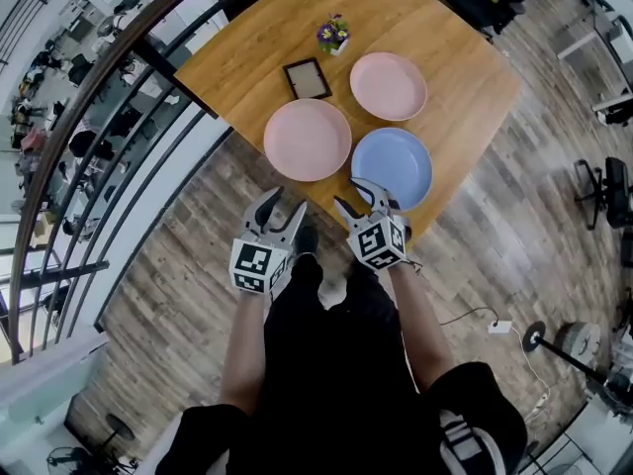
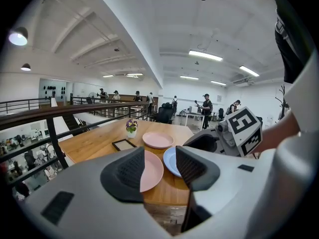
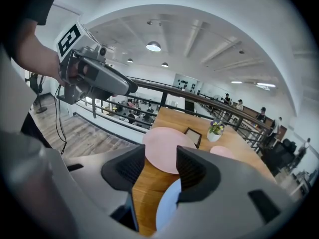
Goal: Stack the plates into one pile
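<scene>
On the wooden tabletop [image 1: 247, 67], three plates are lying side by side, none resting on another. The near pink plate [image 1: 308, 139] is sitting toward the left, the far pink plate [image 1: 388, 85] is lying farther back to its right, and the blue plate [image 1: 392, 166] is resting by the near edge. Behind the near pink plate a small picture frame [image 1: 307, 78] is lying flat, and a little flower pot [image 1: 332, 35] is standing beyond it. The left gripper [image 1: 282, 207] is hovering off the tabletop's near edge, above the floor [image 1: 178, 295], pointing toward the near pink plate. Its jaws are standing apart with nothing between them. The right gripper [image 1: 353, 196] is hovering just at the blue plate's near rim, its jaws likewise spread wide and gripping nothing. The two grippers are hanging close beside each other.
</scene>
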`<state>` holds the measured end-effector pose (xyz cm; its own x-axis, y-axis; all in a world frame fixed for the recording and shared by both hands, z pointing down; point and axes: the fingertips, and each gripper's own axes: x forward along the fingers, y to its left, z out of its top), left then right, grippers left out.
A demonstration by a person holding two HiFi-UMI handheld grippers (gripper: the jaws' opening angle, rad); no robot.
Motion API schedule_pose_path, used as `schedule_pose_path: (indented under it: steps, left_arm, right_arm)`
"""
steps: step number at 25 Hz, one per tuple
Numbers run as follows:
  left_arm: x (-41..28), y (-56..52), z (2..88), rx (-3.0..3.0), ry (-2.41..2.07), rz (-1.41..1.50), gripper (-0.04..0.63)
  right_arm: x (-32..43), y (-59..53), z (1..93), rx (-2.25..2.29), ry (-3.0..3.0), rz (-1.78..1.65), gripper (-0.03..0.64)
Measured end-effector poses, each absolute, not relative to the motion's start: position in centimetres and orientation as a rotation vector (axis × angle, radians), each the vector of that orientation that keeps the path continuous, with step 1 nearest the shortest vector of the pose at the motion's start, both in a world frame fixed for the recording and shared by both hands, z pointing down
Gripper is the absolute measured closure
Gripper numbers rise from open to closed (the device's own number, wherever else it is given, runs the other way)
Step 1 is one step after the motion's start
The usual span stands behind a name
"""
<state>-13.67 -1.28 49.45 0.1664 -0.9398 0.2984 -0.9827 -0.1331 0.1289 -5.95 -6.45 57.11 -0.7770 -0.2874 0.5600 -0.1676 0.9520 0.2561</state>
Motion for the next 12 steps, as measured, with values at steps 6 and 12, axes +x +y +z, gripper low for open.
schedule_pose_path:
  steps: [6, 12]
  left_arm:
    - [-15.8, -1.6, 51.2, 2.160, -1.801, 0.236, 0.394]
    - [-18.4, -1.9, 52.0, 2.154, -1.788, 0.239, 0.394]
  right_arm:
    - [-8.6, -6.8, 58.9, 0.322, -2.458, -0.233, 0.408]
    - [-10.7, -7.1, 61.0, 0.300, -2.420, -0.233, 0.410]
